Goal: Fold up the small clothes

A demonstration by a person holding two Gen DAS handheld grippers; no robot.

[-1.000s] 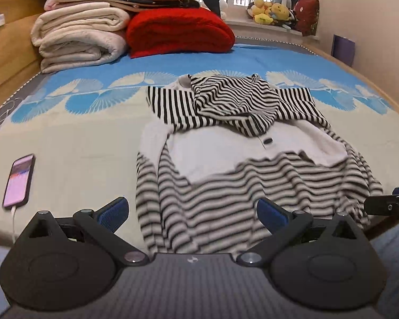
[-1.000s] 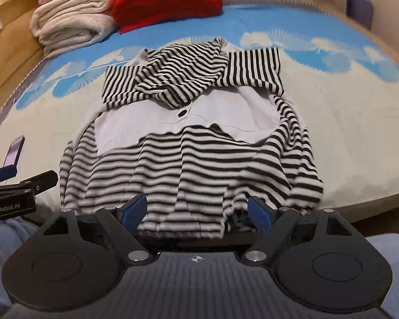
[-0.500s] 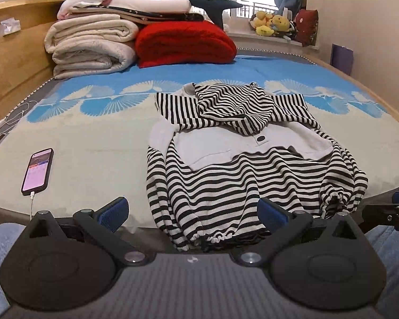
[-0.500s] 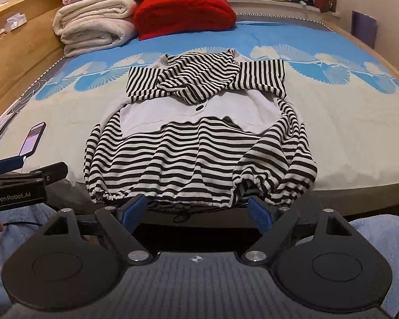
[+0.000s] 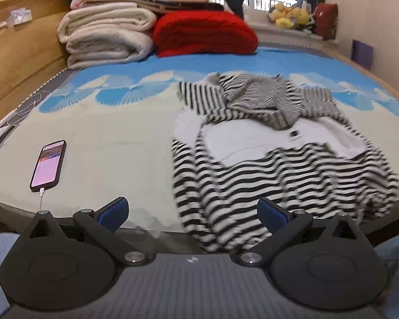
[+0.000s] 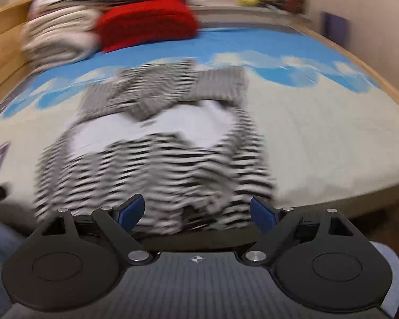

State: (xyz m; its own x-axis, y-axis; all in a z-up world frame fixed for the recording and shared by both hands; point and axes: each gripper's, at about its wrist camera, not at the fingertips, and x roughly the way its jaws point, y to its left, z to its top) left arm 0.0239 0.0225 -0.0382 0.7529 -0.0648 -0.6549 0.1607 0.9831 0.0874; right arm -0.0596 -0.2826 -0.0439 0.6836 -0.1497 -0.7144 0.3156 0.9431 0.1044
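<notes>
left gripper [image 5: 192, 211]: jaws apart, holding nothing | right gripper [image 6: 196, 212]: jaws apart, holding nothing | striped hoodie [image 5: 274, 154]: spread on bed [image 5: 114, 133], hem at near edge, 1 o'clock of left gripper | phone [image 5: 48, 165]: 10 o'clock

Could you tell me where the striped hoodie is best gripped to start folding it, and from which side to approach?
I would take the striped hoodie by its bottom hem, one corner per hand-held gripper, left and right, coming in low from the near edge of the bed. The hem lies closest, bunched at that edge, so the open jaws can likely slide onto it.
</notes>
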